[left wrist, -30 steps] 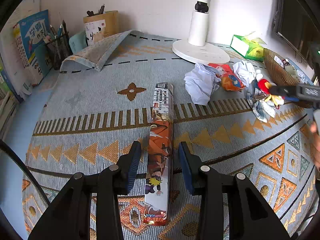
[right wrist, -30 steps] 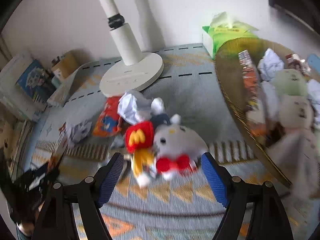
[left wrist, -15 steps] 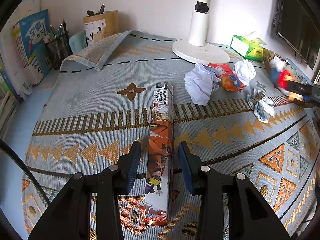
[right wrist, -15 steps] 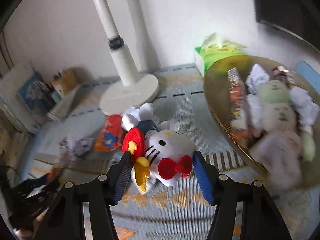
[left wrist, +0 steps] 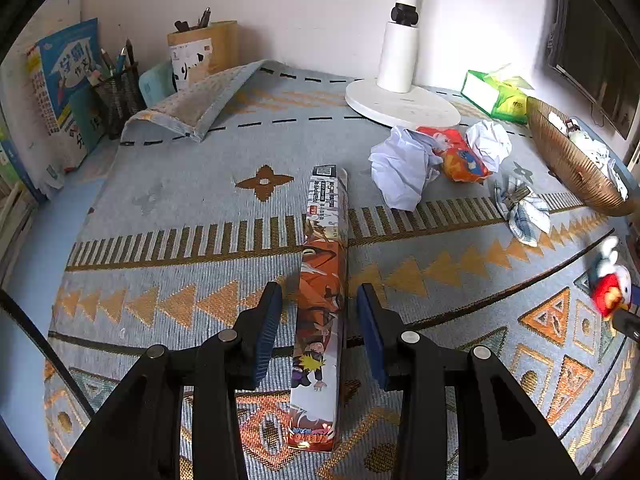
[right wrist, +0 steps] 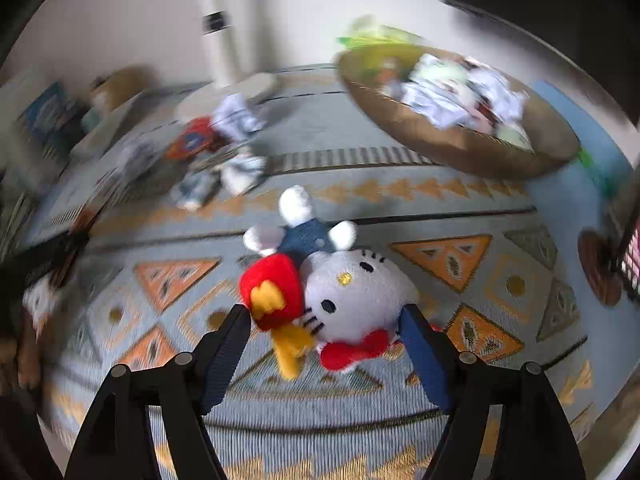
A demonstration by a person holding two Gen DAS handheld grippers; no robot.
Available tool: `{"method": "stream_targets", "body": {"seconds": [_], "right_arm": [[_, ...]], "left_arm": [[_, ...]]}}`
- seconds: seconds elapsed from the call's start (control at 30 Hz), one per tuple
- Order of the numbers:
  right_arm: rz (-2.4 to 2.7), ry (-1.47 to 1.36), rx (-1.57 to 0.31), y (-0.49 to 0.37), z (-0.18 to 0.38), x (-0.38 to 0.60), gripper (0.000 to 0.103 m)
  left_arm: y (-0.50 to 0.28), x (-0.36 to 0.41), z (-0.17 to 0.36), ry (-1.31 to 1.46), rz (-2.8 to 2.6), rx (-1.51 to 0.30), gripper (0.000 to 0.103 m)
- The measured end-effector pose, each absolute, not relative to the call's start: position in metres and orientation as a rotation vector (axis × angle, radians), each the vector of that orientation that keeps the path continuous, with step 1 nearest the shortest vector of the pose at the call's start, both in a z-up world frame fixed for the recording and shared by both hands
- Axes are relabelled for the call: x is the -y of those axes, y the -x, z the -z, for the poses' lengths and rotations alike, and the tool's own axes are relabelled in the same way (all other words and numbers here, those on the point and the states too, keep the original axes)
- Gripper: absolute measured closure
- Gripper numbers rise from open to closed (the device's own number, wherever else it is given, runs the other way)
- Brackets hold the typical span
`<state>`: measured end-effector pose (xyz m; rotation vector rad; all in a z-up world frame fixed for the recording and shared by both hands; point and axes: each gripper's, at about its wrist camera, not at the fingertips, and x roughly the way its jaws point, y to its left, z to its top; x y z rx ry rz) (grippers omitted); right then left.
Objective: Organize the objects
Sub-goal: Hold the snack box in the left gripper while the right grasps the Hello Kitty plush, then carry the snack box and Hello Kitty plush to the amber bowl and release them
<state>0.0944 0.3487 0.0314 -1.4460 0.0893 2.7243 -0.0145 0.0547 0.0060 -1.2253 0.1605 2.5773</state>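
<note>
Left wrist view: my left gripper (left wrist: 318, 334) hangs over a long printed box (left wrist: 323, 300) that lies flat on the patterned cloth (left wrist: 180, 200) covering the bench. The jaws stand open, one on each side of the box, with a gap visible between each pad and the carton; nothing is gripped. Beyond the box lie two paper balls (left wrist: 402, 170), an orange packet (left wrist: 460, 154) between them and a small striped cloth bundle (left wrist: 520, 212). A white lamp base (left wrist: 402, 102) and a green tissue box (left wrist: 496, 94) stand further back; a brown basket (left wrist: 572, 164) sits at the right edge, and pen holders (left wrist: 118, 88) and books (left wrist: 66, 76) at the far left.

Right wrist view, blurred by motion: my right gripper (right wrist: 326, 334) has a plush cat (right wrist: 352, 296) with a red bow and a red pouch between its jaws. The jaws have just been opening; the left pad lies by the red pouch and the right pad by the head, but whether they press the toy I cannot tell. The plush is above the cloth, near the front edge of the bench, apart from the basket (right wrist: 460, 140), which already holds crumpled paper and soft things.
</note>
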Motion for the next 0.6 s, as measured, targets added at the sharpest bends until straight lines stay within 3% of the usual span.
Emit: {"method": "stream_targets", "body": {"seconds": [0.07, 0.1, 0.13, 0.2, 0.33, 0.6], "right_arm": [[-2.804, 1.440, -0.052, -0.105, -0.040, -0.351, 0.026], [-2.843, 1.440, -0.065, -0.111, -0.045, -0.355, 0.024], [-2.867, 1.445, -0.084, -0.116, -0.048, -0.360, 0.016], [-2.876, 1.418, -0.113, -0.124, -0.051, -0.372, 0.008], [-2.858, 1.371, -0.086, -0.123, -0.051, -0.392, 0.008], [-2.875, 1.551, -0.148, -0.085, -0.020, -0.385, 0.008]], "left_arm": [[0.014, -0.055, -0.006, 1.224, -2.577, -0.157, 0.068], [0.014, -0.054, -0.006, 1.224, -2.584, -0.157, 0.074], [0.014, -0.054, -0.007, 1.223, -2.591, -0.157, 0.083], [0.012, -0.055, -0.008, 1.216, -2.612, -0.170, 0.087], [0.004, -0.061, -0.012, 1.183, -2.623, -0.230, 0.088], [-0.026, -0.069, -0.040, 1.123, -2.522, -0.076, 0.088]]}}
